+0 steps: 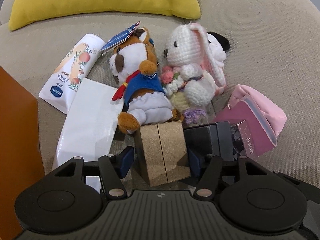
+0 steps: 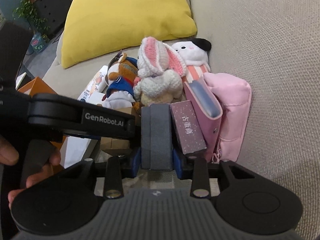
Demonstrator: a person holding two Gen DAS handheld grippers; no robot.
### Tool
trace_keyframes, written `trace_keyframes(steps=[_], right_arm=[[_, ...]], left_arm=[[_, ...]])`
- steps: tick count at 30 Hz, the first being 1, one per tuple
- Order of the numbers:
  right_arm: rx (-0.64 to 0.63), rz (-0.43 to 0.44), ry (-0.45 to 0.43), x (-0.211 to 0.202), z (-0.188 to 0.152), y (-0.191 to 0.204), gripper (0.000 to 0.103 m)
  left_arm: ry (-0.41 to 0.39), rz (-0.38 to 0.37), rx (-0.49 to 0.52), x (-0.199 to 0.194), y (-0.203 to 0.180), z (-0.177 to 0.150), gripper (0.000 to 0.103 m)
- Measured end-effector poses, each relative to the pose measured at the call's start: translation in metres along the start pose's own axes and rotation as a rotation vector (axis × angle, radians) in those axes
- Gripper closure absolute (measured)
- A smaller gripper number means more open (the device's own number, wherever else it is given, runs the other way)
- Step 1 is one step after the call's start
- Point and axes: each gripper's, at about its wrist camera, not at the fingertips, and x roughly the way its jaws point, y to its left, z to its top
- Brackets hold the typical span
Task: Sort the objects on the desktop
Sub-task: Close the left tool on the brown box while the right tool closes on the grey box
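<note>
A gold cardboard box (image 1: 164,152) stands on the beige sofa seat between the fingers of my left gripper (image 1: 161,161). The jaws are open, with a visible gap at the left pad. In the right wrist view my right gripper (image 2: 157,165) is shut on a dark grey box (image 2: 157,136), both blue pads against its sides. That grey box (image 1: 208,140) sits just right of the gold one. Behind them lie a brown plush animal in a blue sailor top (image 1: 138,74) and a white crocheted rabbit (image 1: 188,60).
A Vaseline tube (image 1: 74,70) and a white flat pack (image 1: 92,124) lie at left beside an orange box (image 1: 18,140). A purple starry box (image 2: 188,128), pink case (image 2: 204,100) and pink pouch (image 2: 230,108) sit at right. A yellow cushion (image 1: 104,0) leans behind. A hand (image 2: 12,156) grips the left tool.
</note>
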Motion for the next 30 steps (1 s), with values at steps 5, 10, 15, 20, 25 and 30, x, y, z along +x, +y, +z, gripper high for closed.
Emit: trace_keyframes(steps=[5, 10, 15, 20, 25, 30], right_arm=[[-0.003, 0.008, -0.007, 0.0, -0.001, 0.0, 0.066], [0.024, 0.032, -0.03, -0.011, -0.004, -0.001, 0.067], [0.024, 0.038, -0.087, -0.038, -0.009, 0.008, 0.068], [0.011, 0.048, -0.139, -0.068, -0.012, 0.023, 0.068], [-0.026, 0.095, -0.224, -0.108, -0.015, 0.056, 0.068], [-0.113, 0.194, -0.303, -0.138, -0.012, 0.112, 0.068]], left_arm=[[-0.019, -0.031, -0.005, -0.003, 0.004, -0.005, 0.043], [-0.054, -0.035, 0.011, -0.02, 0.007, -0.011, 0.048], [-0.109, -0.039, 0.026, -0.056, 0.012, -0.026, 0.048], [-0.173, -0.057, 0.034, -0.101, 0.015, -0.042, 0.048], [-0.276, -0.056, 0.05, -0.161, 0.03, -0.06, 0.047], [-0.35, -0.018, 0.036, -0.227, 0.066, -0.077, 0.047]])
